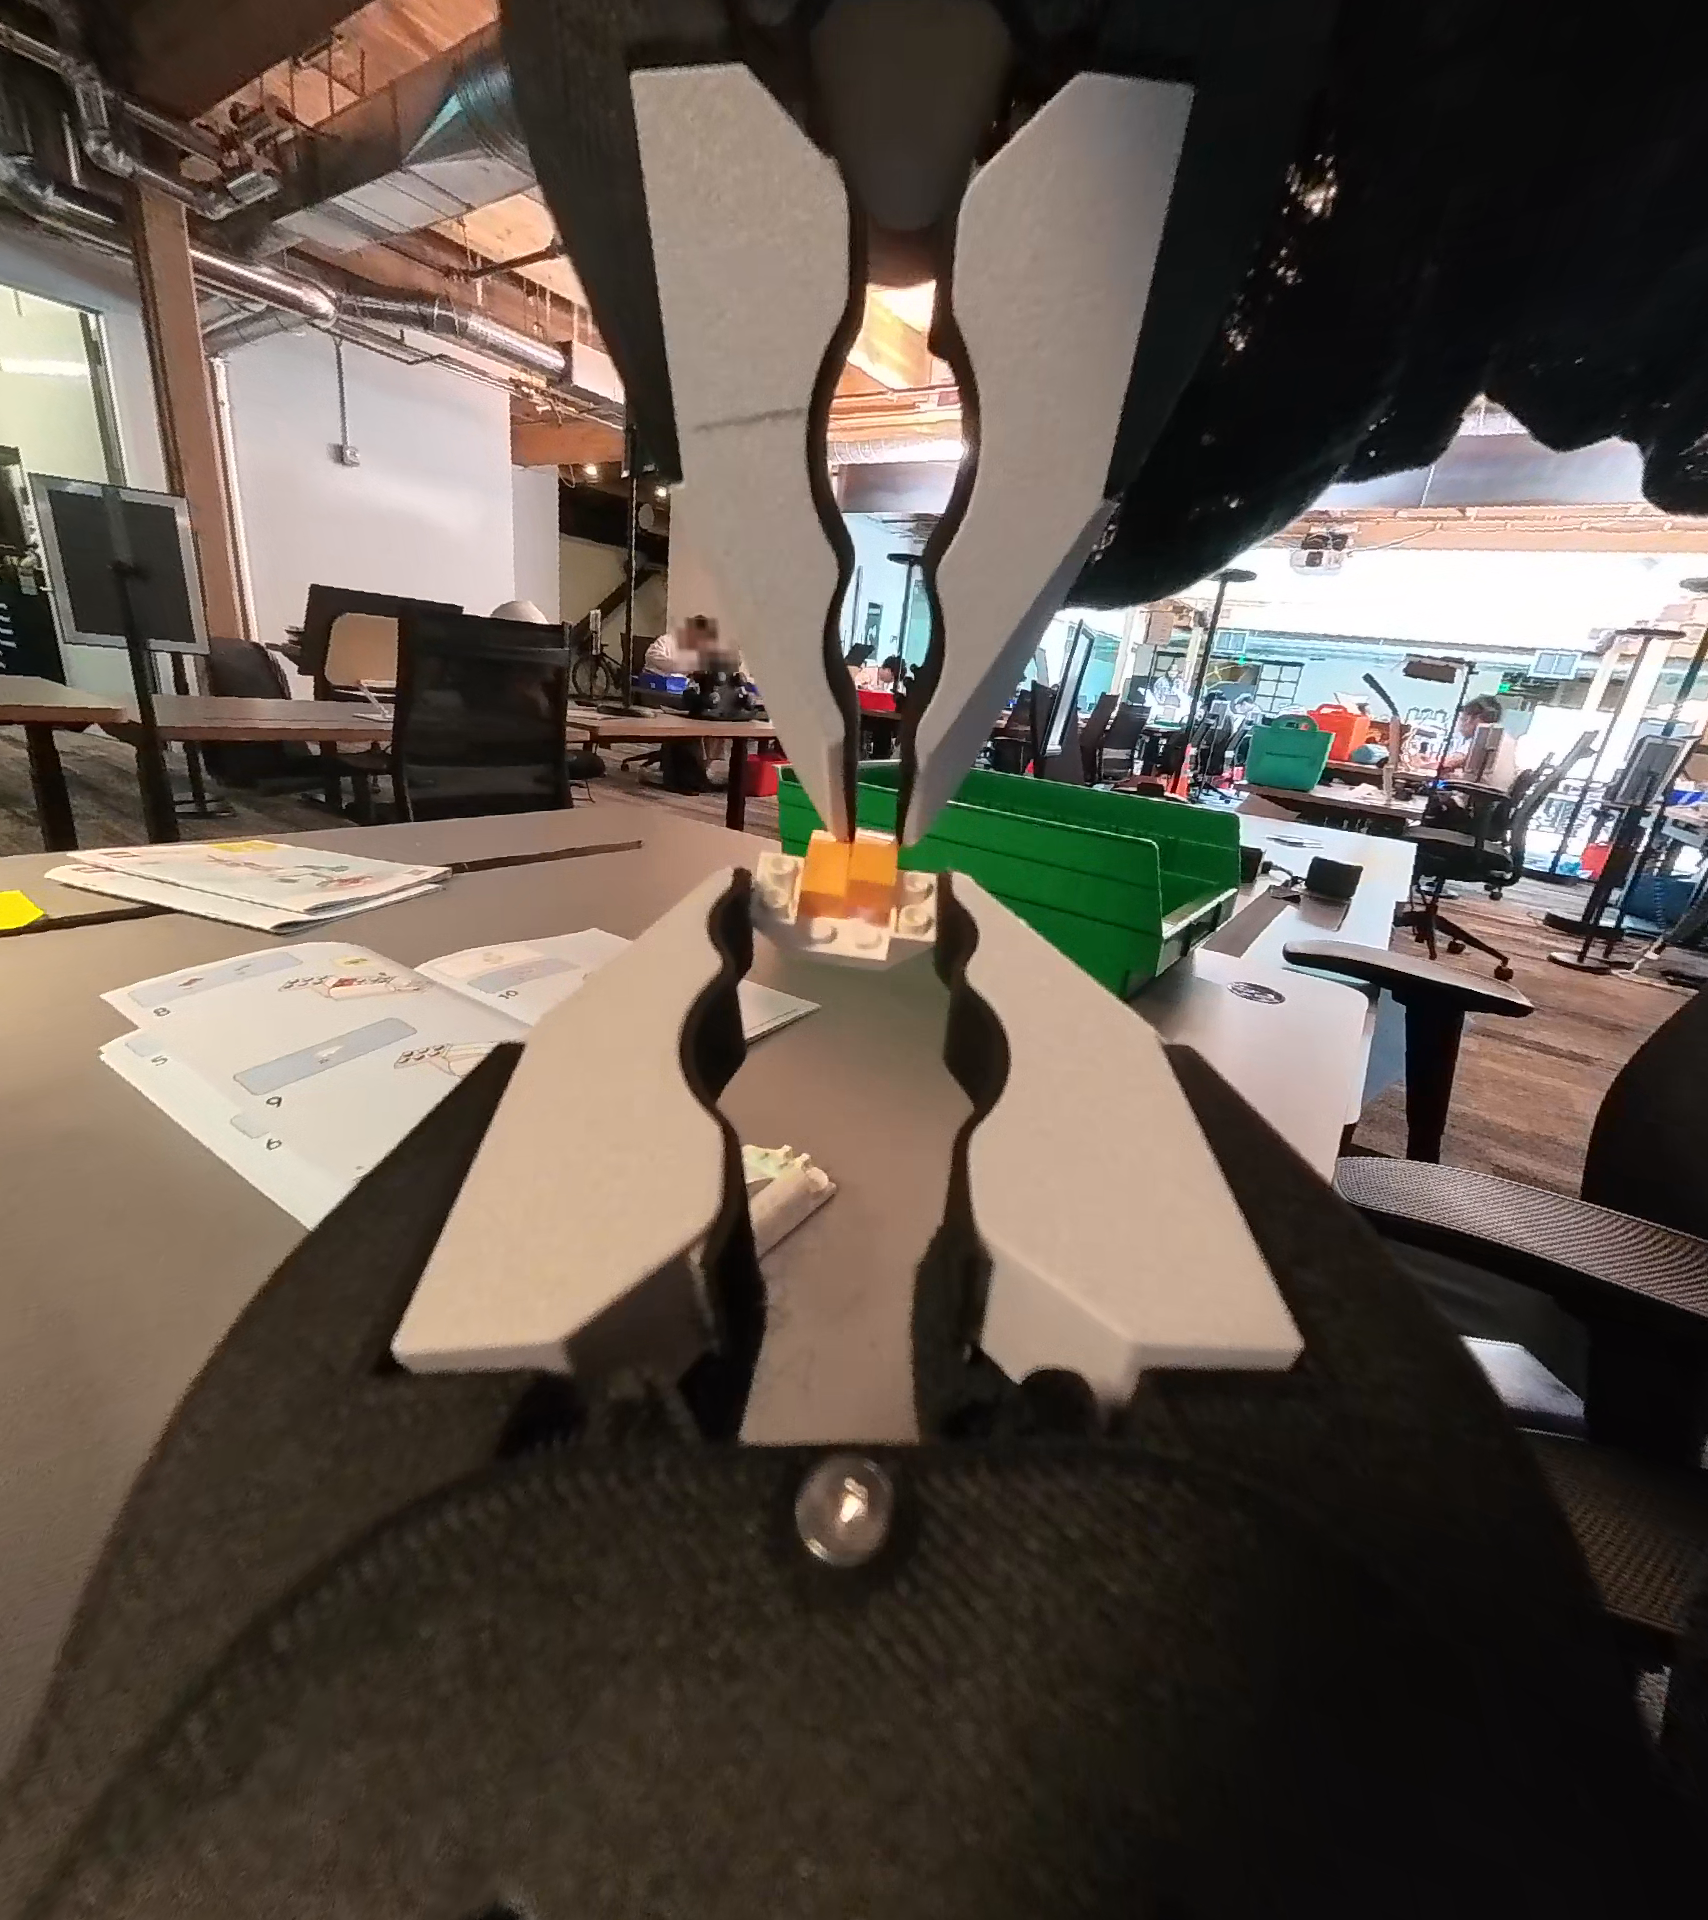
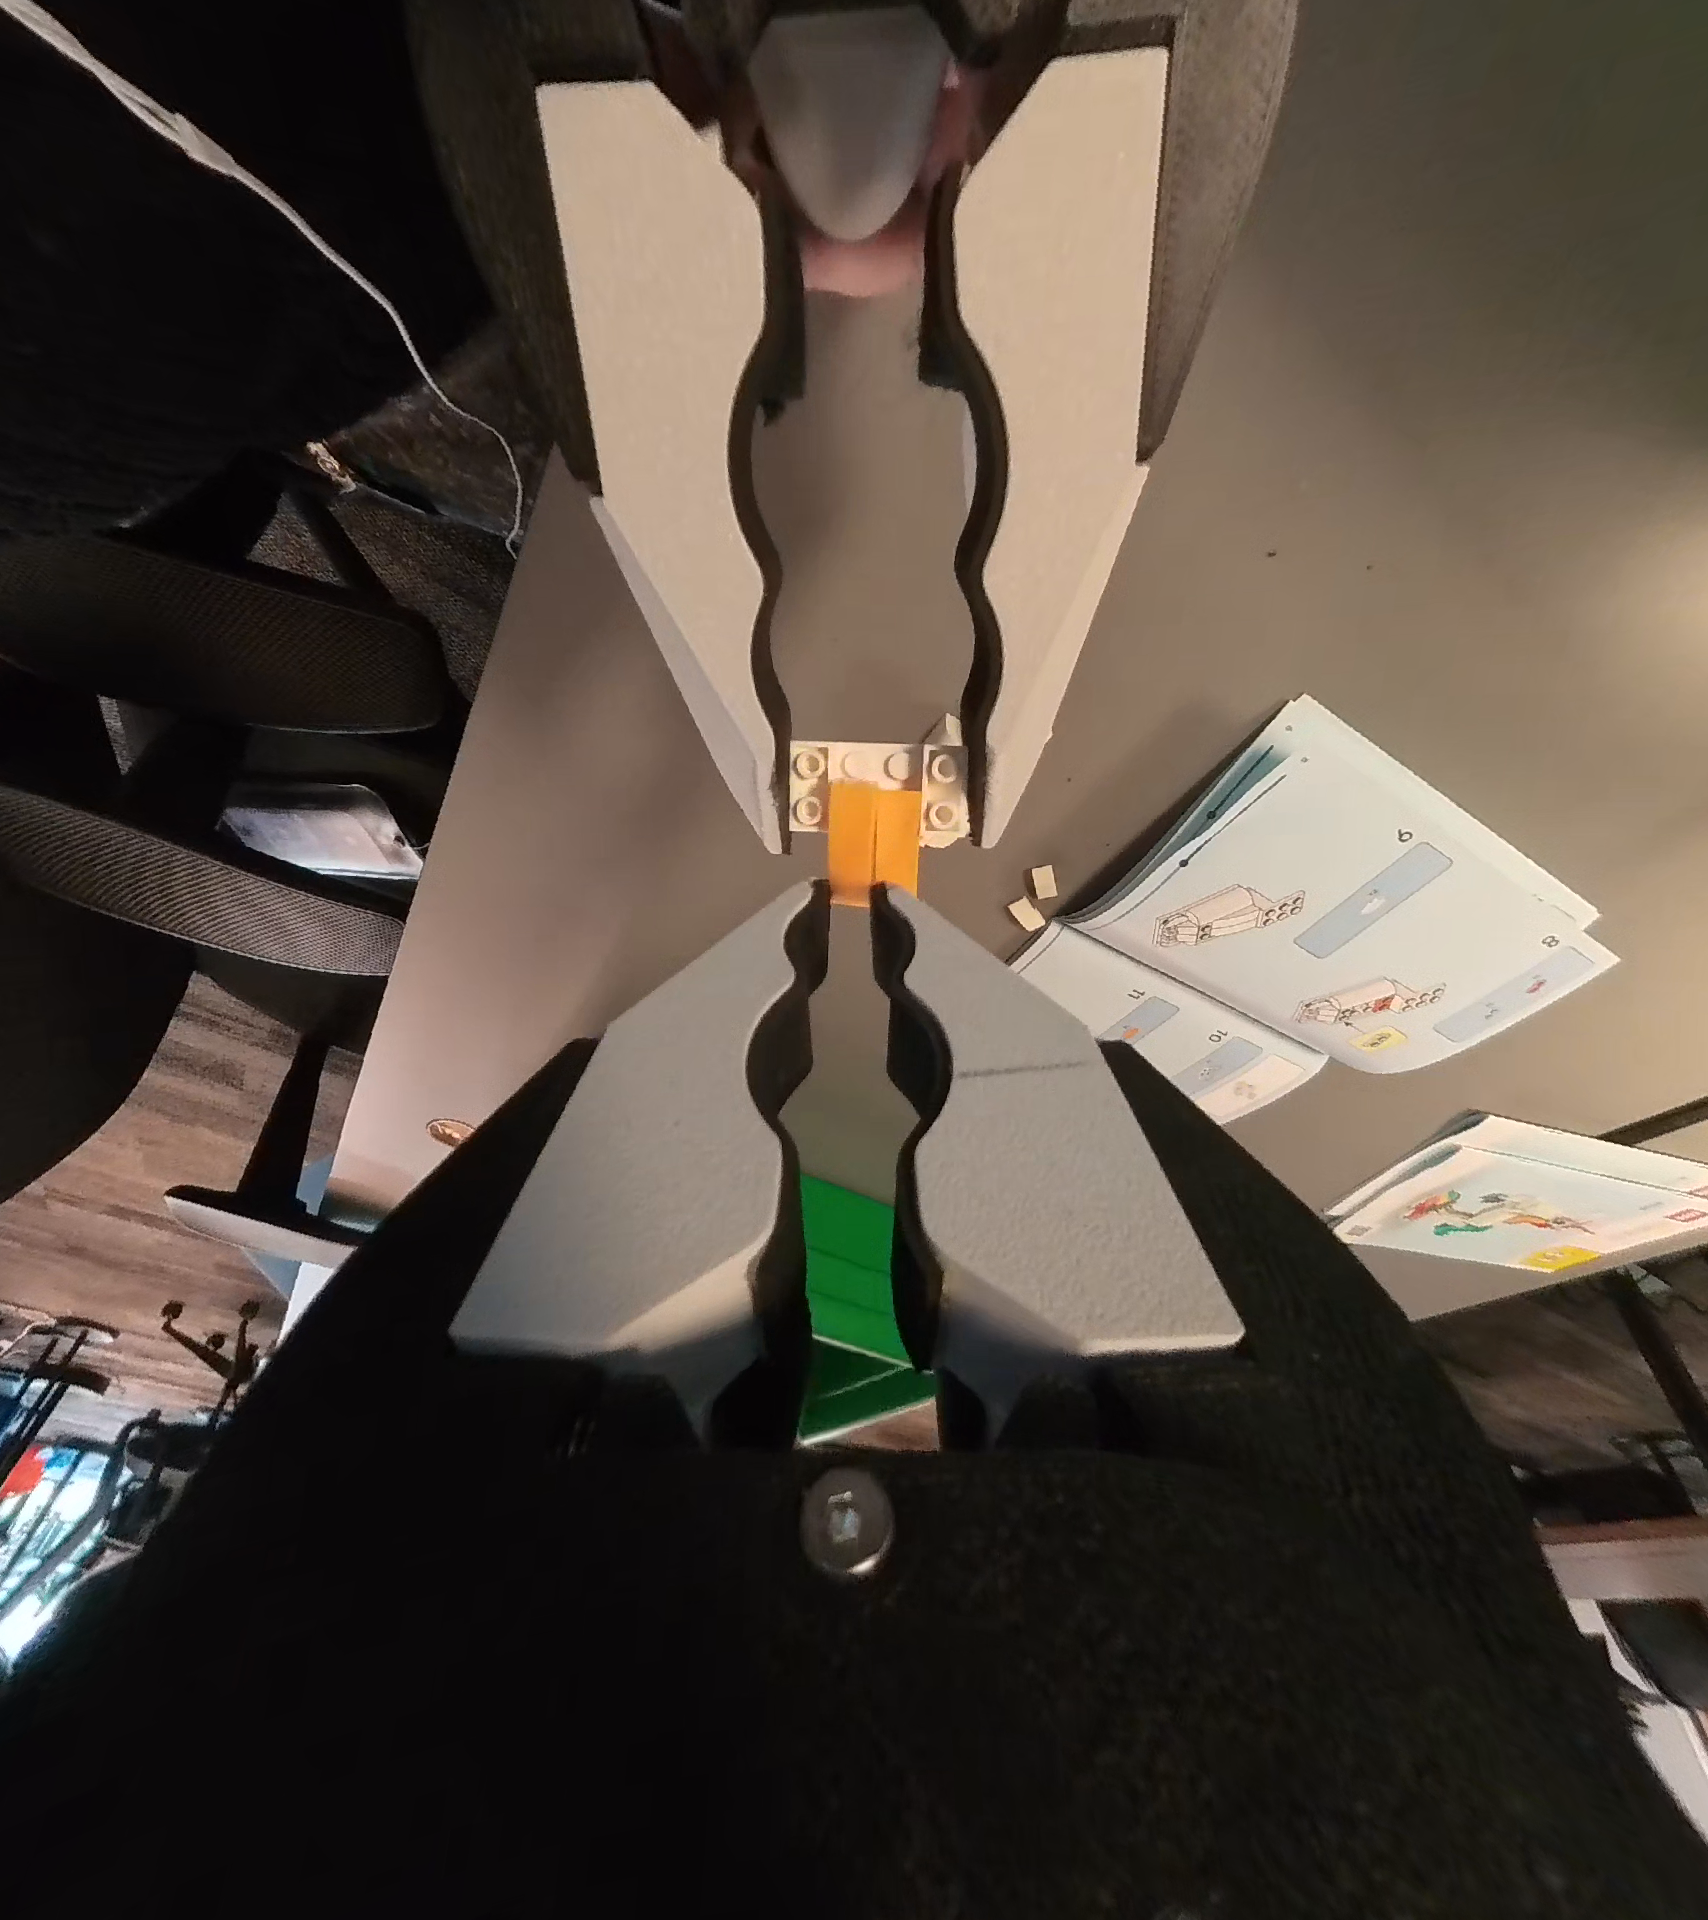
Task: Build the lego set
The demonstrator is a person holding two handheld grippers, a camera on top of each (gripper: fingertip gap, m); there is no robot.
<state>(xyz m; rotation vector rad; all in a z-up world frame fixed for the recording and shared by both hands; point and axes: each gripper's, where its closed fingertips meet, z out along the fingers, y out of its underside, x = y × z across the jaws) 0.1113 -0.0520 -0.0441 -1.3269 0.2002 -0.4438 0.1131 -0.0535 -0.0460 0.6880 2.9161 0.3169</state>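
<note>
white studded plate with two orange bricks on top, clamped at both sides by the left gripper above the table, one orange brick pinched from 12 o'clock by the right gripper, open instruction booklet at 9 o'clock, green bin at 2 o'clock

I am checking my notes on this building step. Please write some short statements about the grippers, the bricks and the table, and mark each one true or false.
1. The left gripper holds the white studded plate by its sides. True.
2. The right gripper pinches a blue brick. False: it pinches an orange brick.
3. Two orange bricks sit side by side on the plate. True.
4. The green bin stands on the floor. False: it stands on the table.
5. An open instruction booklet lies on the table. True.
</note>
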